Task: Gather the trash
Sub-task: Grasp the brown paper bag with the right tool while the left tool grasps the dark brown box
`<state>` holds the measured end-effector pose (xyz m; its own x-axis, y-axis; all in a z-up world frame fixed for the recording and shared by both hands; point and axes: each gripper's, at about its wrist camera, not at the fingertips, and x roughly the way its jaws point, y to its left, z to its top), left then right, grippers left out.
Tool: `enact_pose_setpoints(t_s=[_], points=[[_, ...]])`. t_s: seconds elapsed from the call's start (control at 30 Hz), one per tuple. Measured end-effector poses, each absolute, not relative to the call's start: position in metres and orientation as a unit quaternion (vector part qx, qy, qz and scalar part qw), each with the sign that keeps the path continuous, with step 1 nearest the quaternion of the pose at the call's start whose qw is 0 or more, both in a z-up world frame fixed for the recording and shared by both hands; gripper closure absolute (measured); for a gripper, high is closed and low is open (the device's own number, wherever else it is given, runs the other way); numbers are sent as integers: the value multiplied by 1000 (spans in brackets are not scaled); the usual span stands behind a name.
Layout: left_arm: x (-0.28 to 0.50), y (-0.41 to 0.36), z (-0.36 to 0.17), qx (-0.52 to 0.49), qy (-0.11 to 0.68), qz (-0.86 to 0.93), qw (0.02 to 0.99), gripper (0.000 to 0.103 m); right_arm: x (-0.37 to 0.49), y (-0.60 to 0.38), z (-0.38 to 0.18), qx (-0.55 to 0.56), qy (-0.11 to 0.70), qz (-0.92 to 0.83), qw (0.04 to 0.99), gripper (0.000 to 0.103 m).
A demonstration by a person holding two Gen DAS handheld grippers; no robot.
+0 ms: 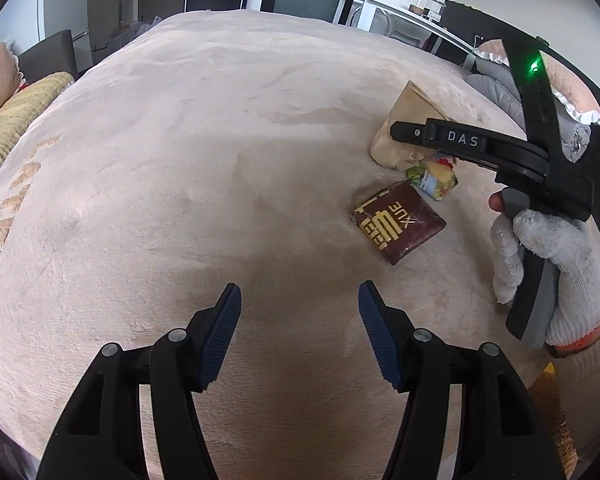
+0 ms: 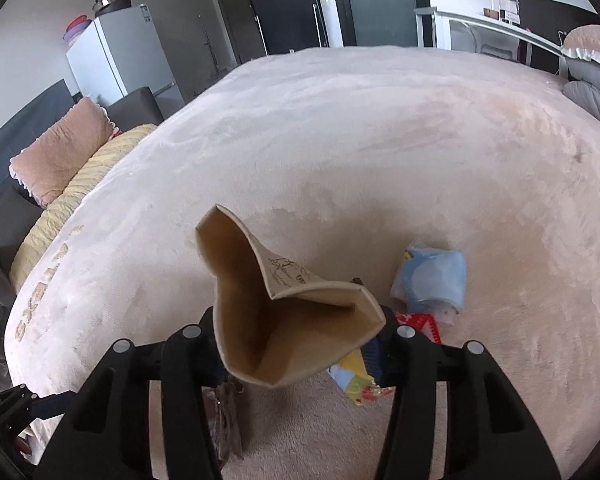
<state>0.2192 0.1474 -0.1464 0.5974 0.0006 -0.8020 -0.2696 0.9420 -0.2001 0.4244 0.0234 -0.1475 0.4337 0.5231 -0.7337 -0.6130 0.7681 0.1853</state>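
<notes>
Right gripper (image 2: 296, 344) holding paper bag (image 2: 284, 320), mouth open; left gripper (image 1: 300, 332) wide. Next: brown packet (image 1: 398, 226) near bed's (image 1: 180, 140) right edge.

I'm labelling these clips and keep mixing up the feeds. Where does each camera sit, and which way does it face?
Left wrist: on the left gripper, facing across the bed; shows its open fingers, the gloved right hand, right gripper.
Right wrist: on the right gripper, facing across the bed; its fingers are around the paper bag.
Shared: bed, paper bag, colourful wrapper.
</notes>
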Motion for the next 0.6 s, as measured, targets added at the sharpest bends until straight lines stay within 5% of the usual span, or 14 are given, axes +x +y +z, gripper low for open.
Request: enact_pose_setpoints(t_s=[0.3,0.4,0.6], points=[[236,129,-139,-133,446,62,883,43,408,-8,-114,-34,389,352,851,53],[248,121,-139,-133,448,51,883,27,404,-24,-103,-28,387,356,850,53],[268,110,-140,-148,456,31,877,27,393,-62,-89,-18,381,354,854,53]])
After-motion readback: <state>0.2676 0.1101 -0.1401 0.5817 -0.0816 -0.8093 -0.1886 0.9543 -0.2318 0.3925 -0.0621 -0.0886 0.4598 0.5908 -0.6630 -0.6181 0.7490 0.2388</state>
